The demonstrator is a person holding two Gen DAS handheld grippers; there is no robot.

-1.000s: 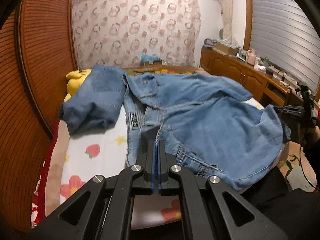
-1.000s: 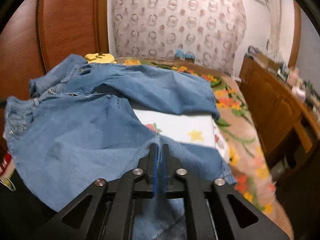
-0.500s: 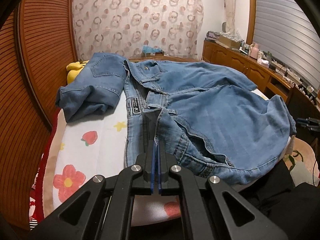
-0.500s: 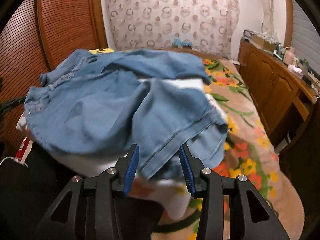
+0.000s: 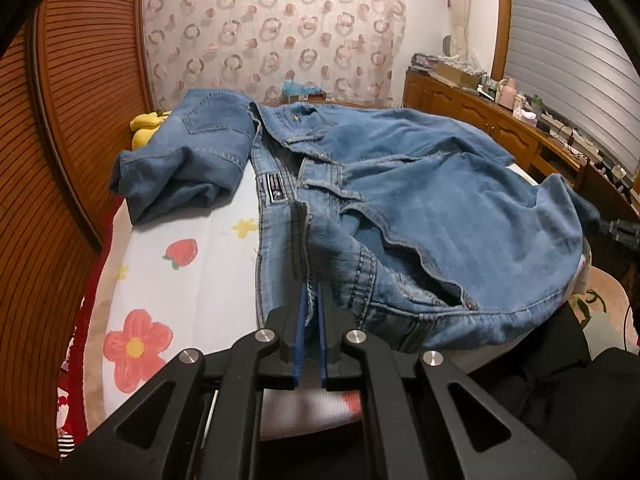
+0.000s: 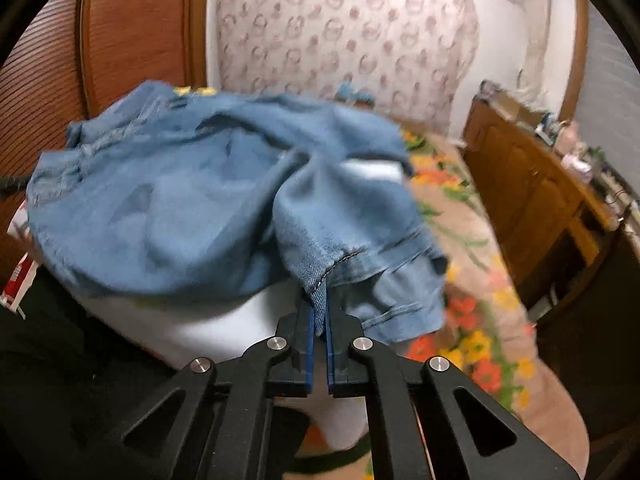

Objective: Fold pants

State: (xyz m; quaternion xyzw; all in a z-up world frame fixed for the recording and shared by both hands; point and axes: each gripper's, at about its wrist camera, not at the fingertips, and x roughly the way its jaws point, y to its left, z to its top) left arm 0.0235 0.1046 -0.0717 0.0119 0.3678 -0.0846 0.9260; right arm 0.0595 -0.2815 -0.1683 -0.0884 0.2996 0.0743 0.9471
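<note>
Both grippers pinching denim on the bed

The left gripper [image 5: 310, 304] nips the jeans [image 5: 420, 216] at the near waistband; the right gripper [image 6: 318, 312] has just closed its fingers on a hem — cloth between them.

1. The pants [image 5: 420, 208] are lying across the bed [image 5: 188, 280], their waistband nearest the left wrist camera.
2. A second folded denim garment [image 5: 188, 164] is sitting on the bed to the left of the pants and further back, touching them.
3. A soft toy [image 5: 146, 128] is lying behind that garment, against the wooden panel [image 5: 72, 120] running along the left.
4. A curtain [image 5: 272, 40] is hanging behind the bed.
5. A wooden cabinet [image 5: 492, 124] is standing along the right, with small items on top.
6. In the right wrist view, the pants [image 6: 192, 200] are spilling over the bed's near edge.
</note>
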